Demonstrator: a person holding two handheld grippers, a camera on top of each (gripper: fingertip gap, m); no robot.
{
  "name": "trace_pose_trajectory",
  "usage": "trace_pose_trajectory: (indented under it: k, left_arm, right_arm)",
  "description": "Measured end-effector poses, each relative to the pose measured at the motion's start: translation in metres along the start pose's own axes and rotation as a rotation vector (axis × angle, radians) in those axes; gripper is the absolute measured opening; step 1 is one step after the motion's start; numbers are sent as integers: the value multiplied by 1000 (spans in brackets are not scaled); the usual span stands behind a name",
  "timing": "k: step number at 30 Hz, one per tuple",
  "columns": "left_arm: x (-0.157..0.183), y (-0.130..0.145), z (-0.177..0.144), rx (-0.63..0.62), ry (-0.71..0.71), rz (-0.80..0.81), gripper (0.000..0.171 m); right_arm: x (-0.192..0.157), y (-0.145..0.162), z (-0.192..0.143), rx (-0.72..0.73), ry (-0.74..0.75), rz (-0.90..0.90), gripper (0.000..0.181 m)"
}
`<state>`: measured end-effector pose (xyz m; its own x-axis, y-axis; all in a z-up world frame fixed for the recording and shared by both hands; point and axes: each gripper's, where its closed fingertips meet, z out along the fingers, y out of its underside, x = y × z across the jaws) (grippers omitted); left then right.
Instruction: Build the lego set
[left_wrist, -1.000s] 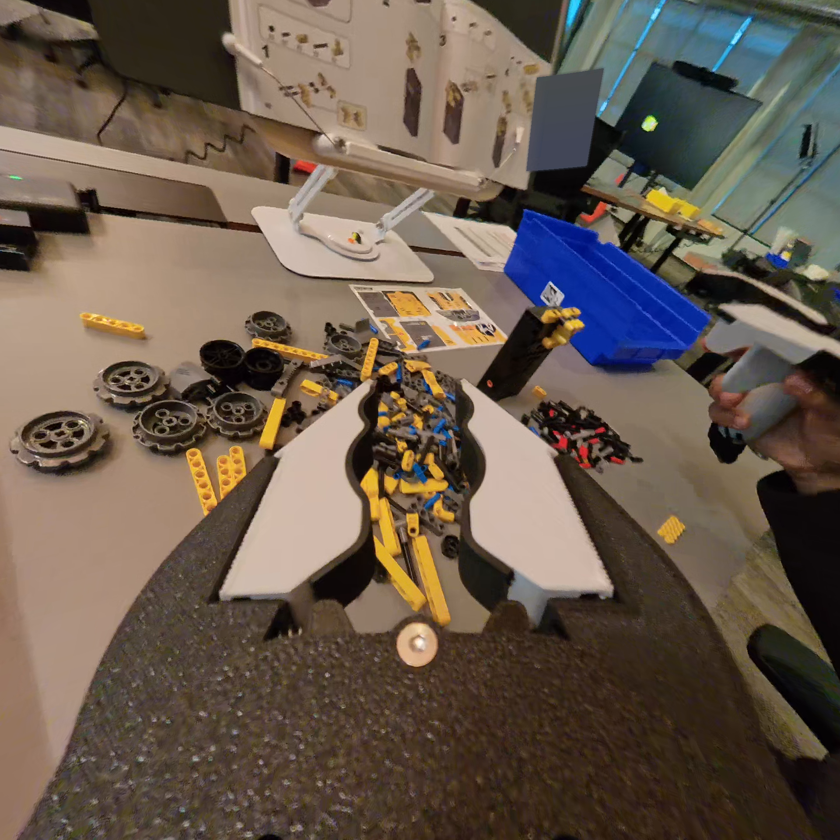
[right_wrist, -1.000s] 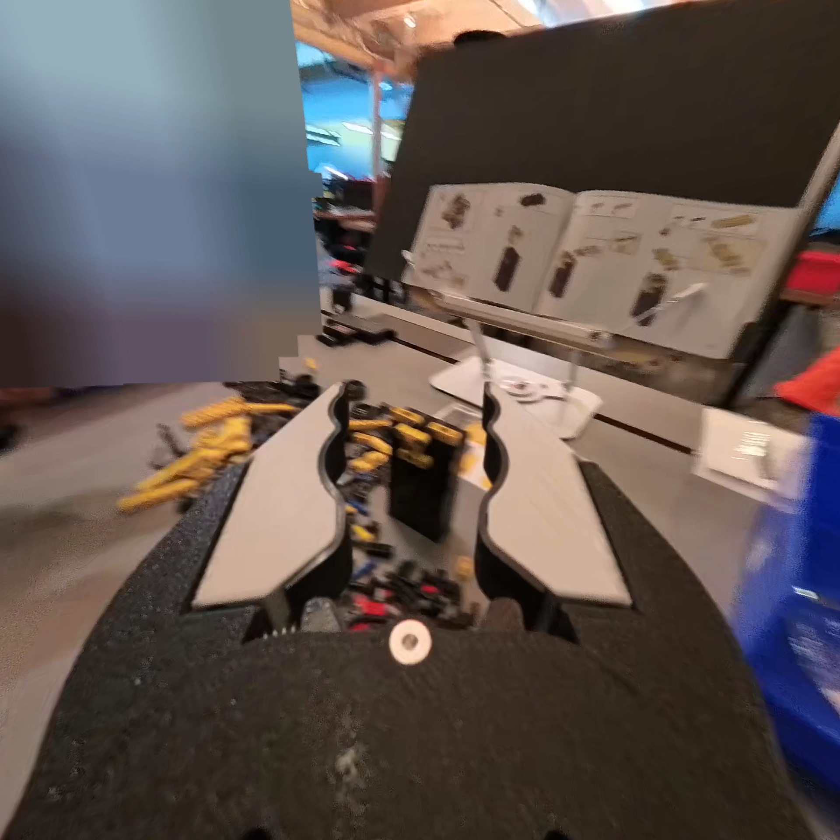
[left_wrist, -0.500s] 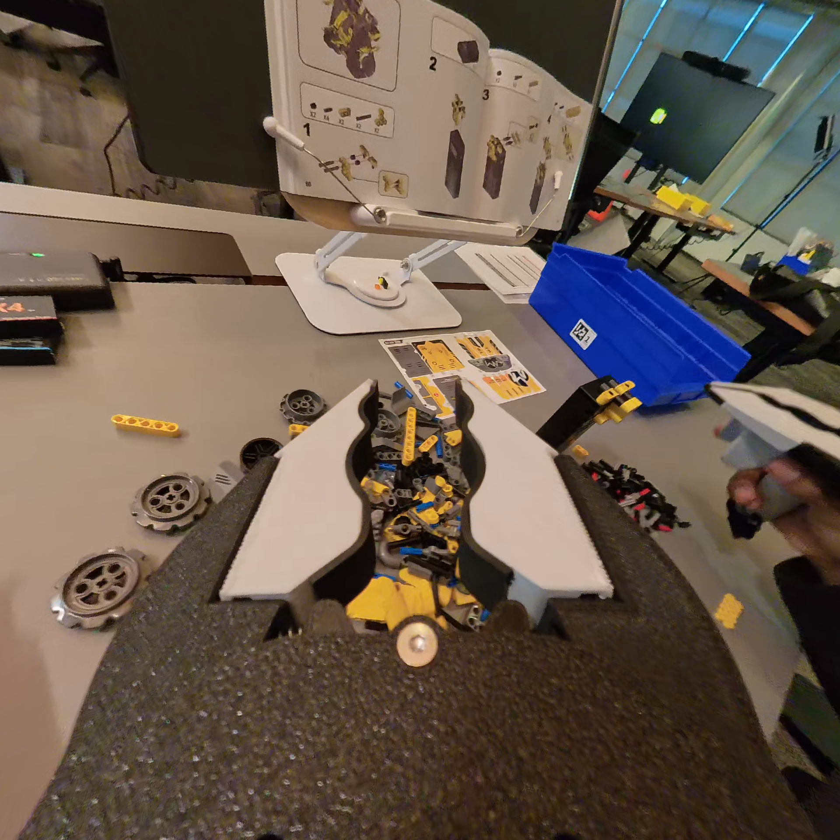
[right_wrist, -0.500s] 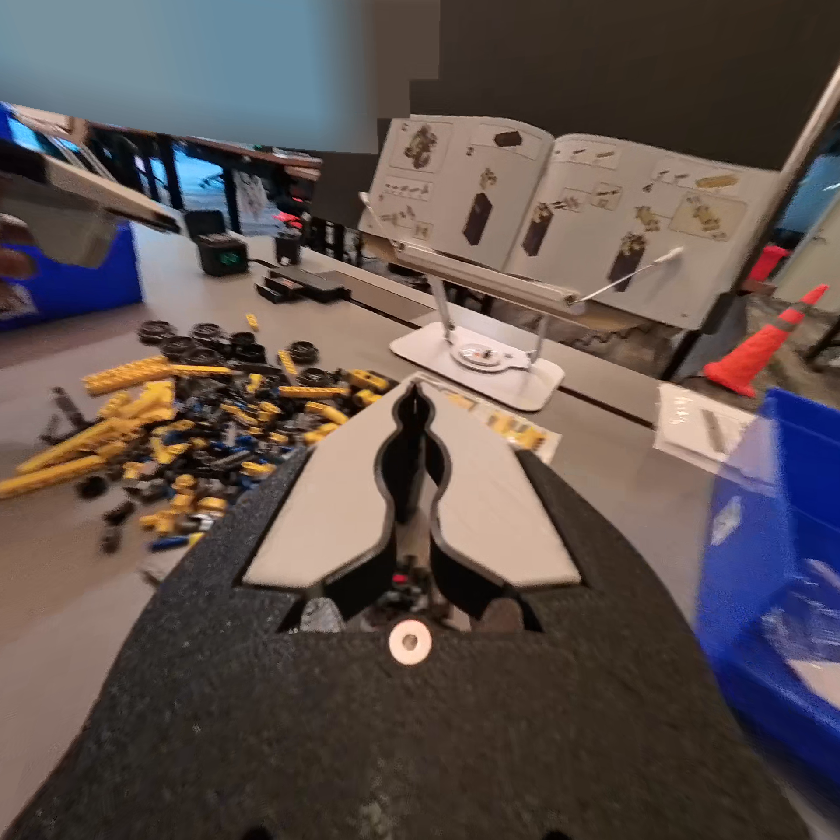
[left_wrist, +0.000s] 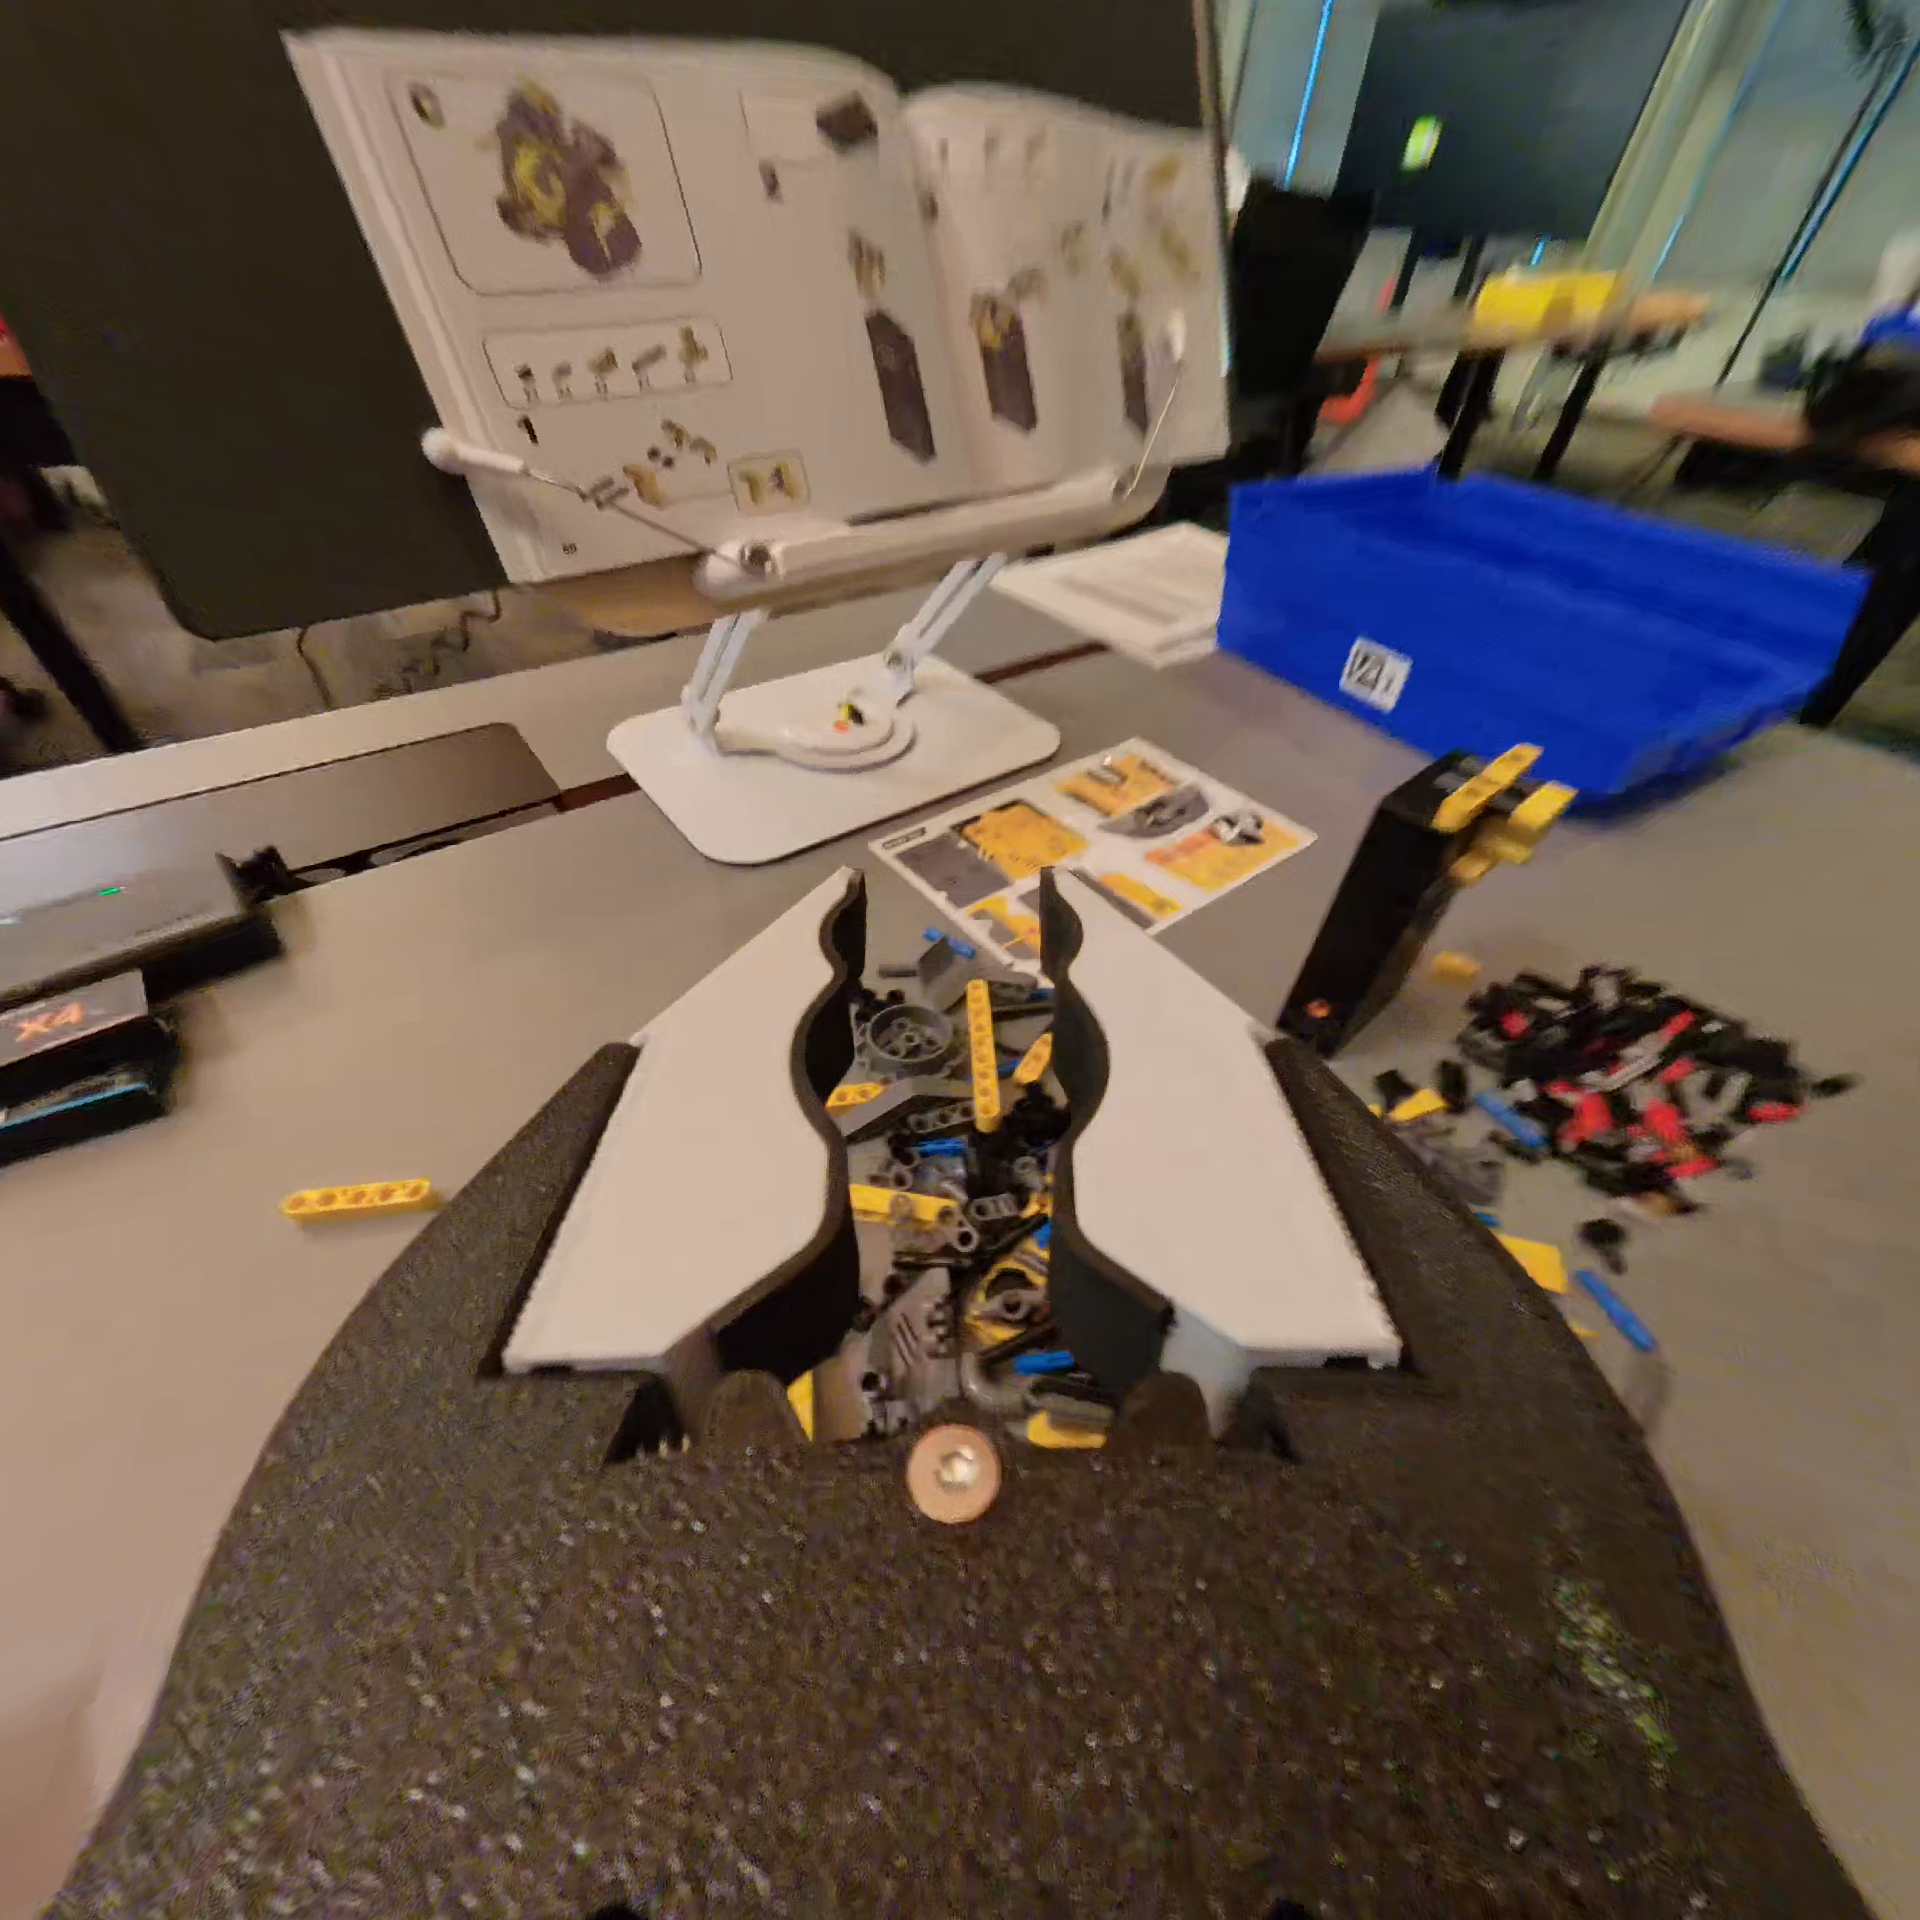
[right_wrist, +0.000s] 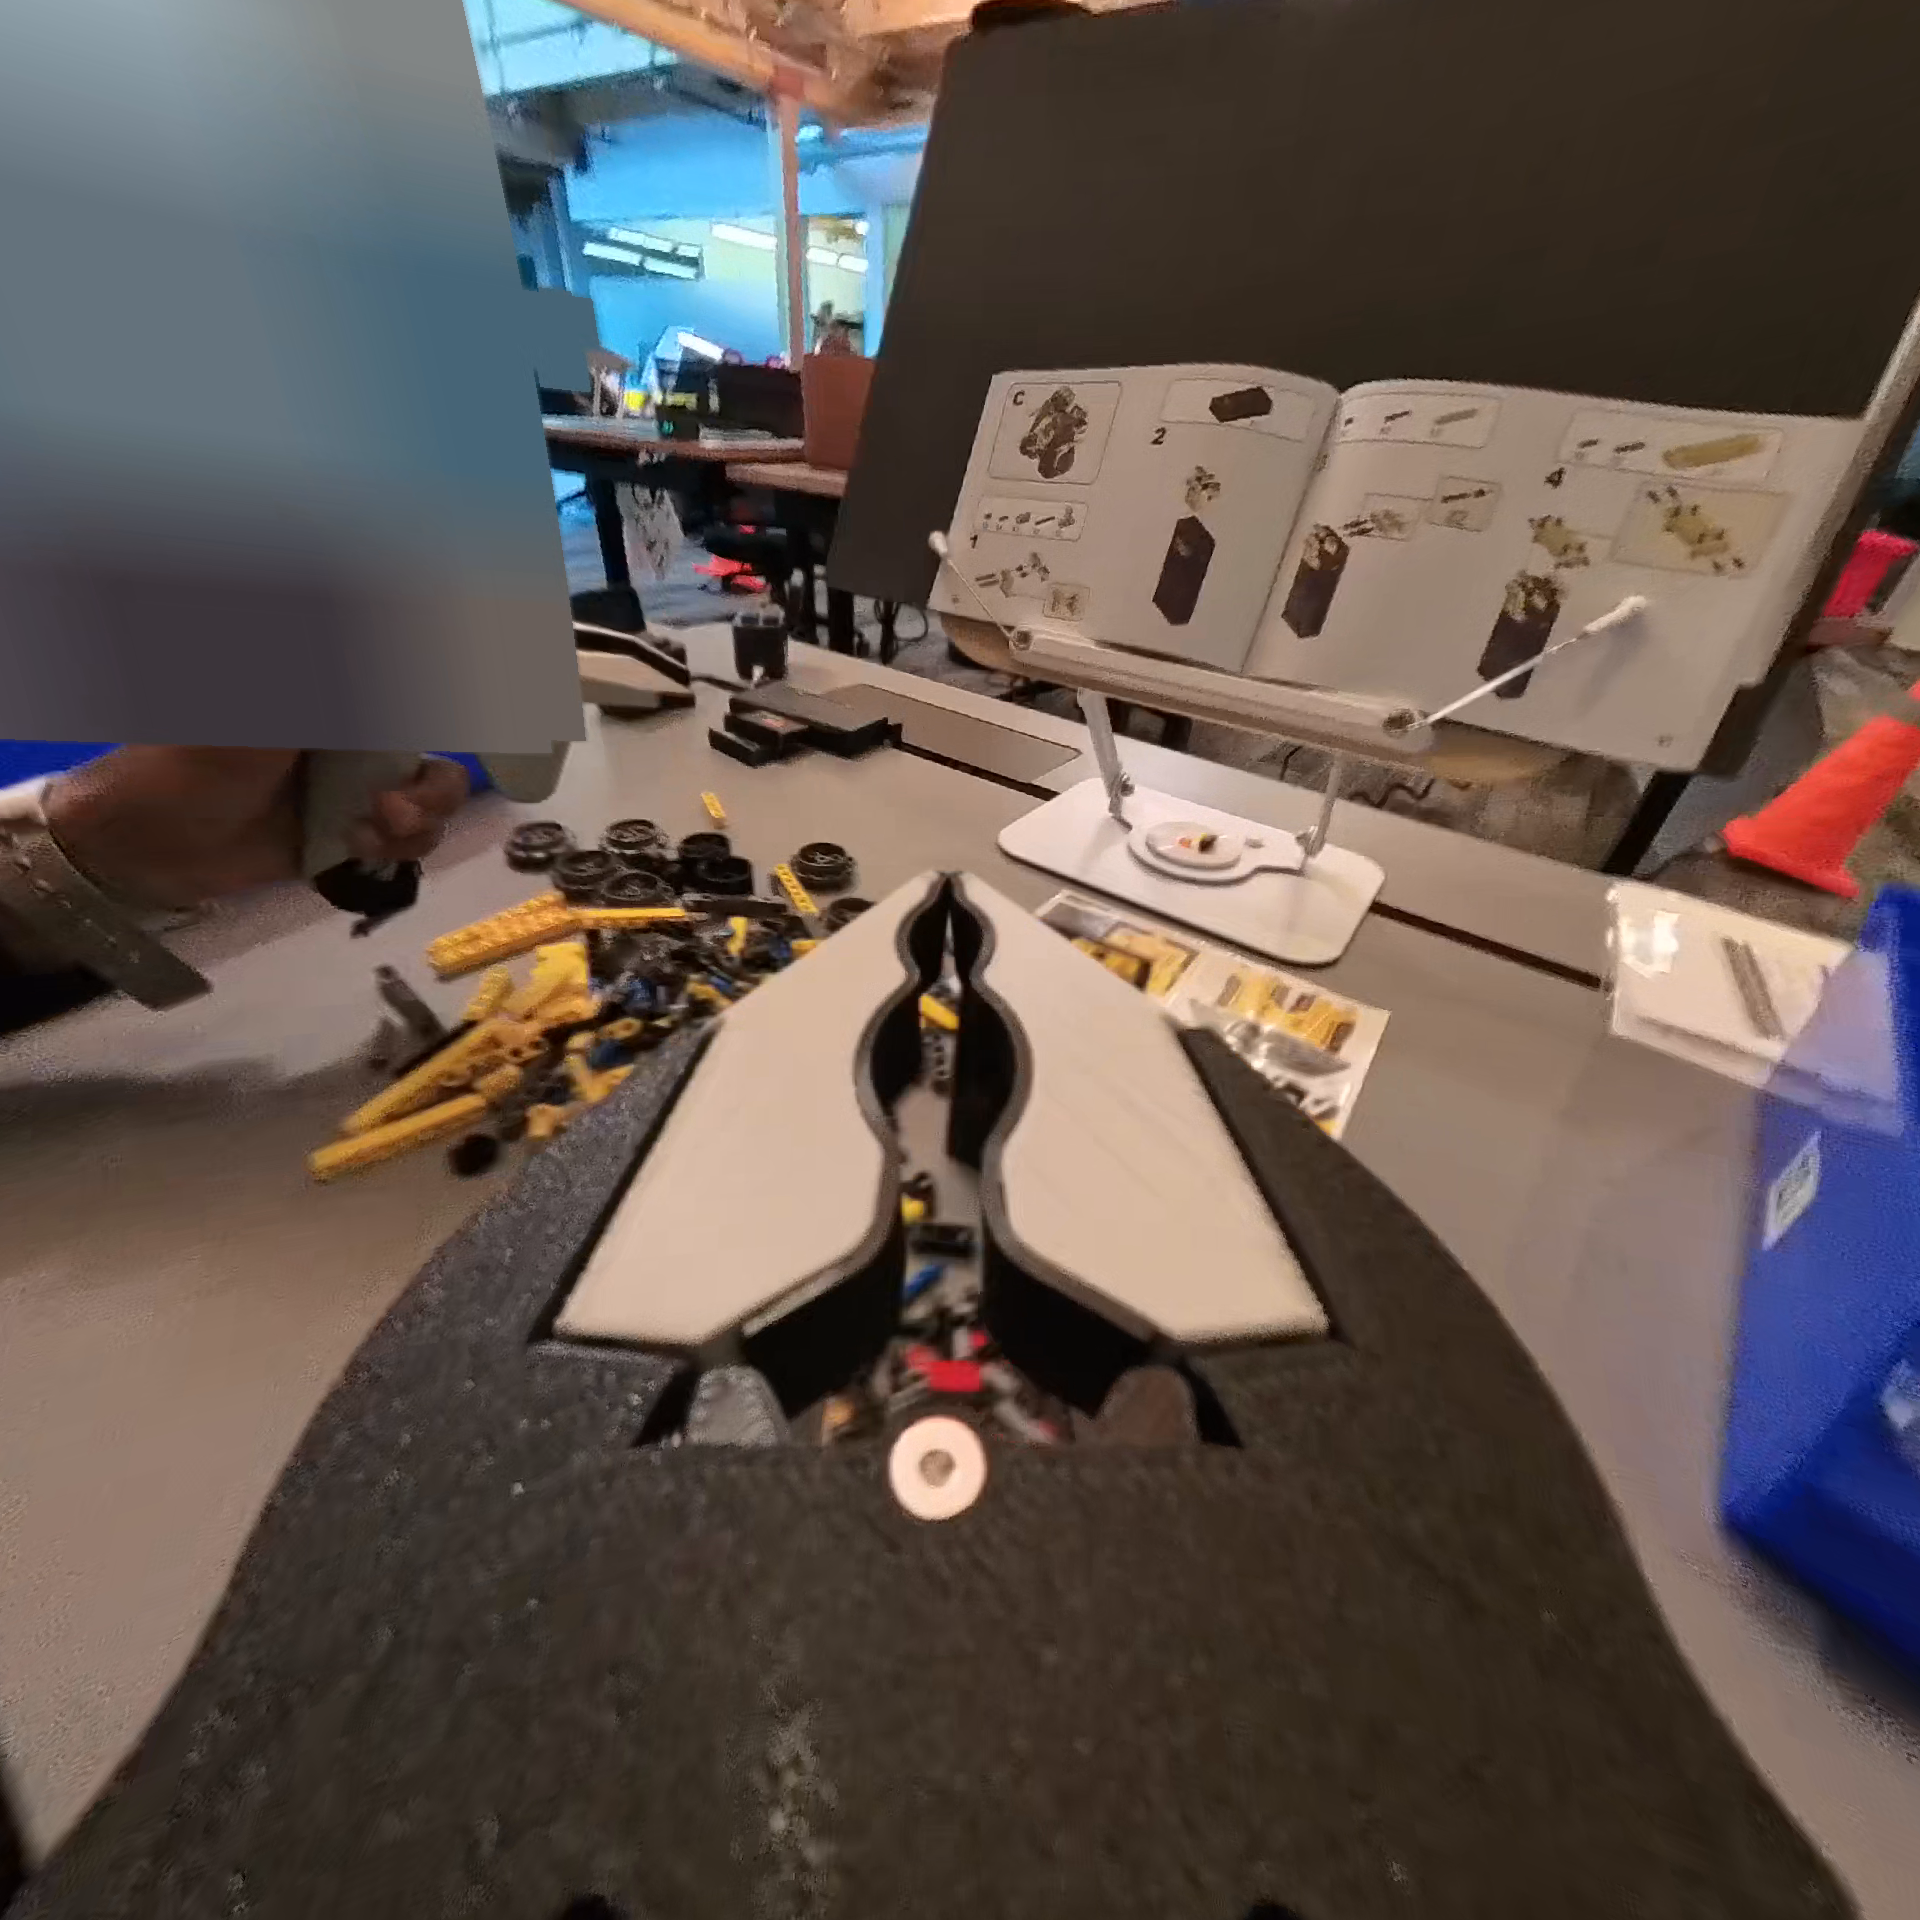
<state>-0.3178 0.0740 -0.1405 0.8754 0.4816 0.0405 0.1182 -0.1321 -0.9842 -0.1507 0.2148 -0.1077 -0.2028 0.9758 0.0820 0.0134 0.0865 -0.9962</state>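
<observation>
My left gripper (left_wrist: 951, 894) is open and empty, low over a pile of yellow, black and blue building parts (left_wrist: 956, 1153) that shows between its fingers. A black block with yellow pieces on top (left_wrist: 1387, 914) stands to its right, beside a pile of red and black parts (left_wrist: 1621, 1081). My right gripper (right_wrist: 948, 888) is shut, its tips touching. The black block (right_wrist: 971, 1049) shows through the gap behind the tips. Whether the fingers touch it I cannot tell. Red and black parts (right_wrist: 940, 1371) lie under it. The yellow pile (right_wrist: 540, 1018) lies to its left.
An open instruction booklet on a white stand (left_wrist: 790, 312) stands at the back, a sticker sheet (left_wrist: 1101, 842) before it. A blue bin (left_wrist: 1507, 623) is at the right. Black wheels (right_wrist: 634, 862), a hand (right_wrist: 208, 831), black devices (left_wrist: 104, 935), a loose yellow beam (left_wrist: 358, 1197). Left tips to right tips: about 25 cm.
My right gripper has gone from open to shut and swung left over the red and black parts. My left gripper has moved forward over the pile and stayed open.
</observation>
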Motion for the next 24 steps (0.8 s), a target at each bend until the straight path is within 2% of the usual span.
trace_pose_trajectory:
  k: [2,4,6,8,11,13,15,18,21,24]
  left_arm:
    - [0,1,17,-13,22,5,33]
    - [20,-11,23,62,187,-9,32]
    - [36,-23,15,132,359,-37,31]
    - [38,-27,2,173,447,-46,30]
    - [11,-33,-14,260,400,-67,27]
    - [-8,-53,-32,391,372,-146,11]
    - [-18,-68,-48,482,376,-193,10]
    - [-27,-64,-51,476,332,-194,10]
    - [-27,-59,-52,468,340,-215,11]
    - [-30,-58,-55,484,342,-258,11]
  right_arm:
    - [24,-6,19,-3,9,-102,0]
    - [71,-21,33,60,139,-196,0]
    - [111,-34,45,146,214,-231,0]
    - [130,-33,62,190,185,-225,0]
    - [140,-18,75,254,172,-208,0]
    - [148,-14,69,278,244,-232,0]
    - [146,-19,64,287,255,-283,0]
    - [141,-27,62,312,237,-294,0]
    - [136,-28,50,407,225,-234,0]
    - [132,-20,43,357,202,-211,0]
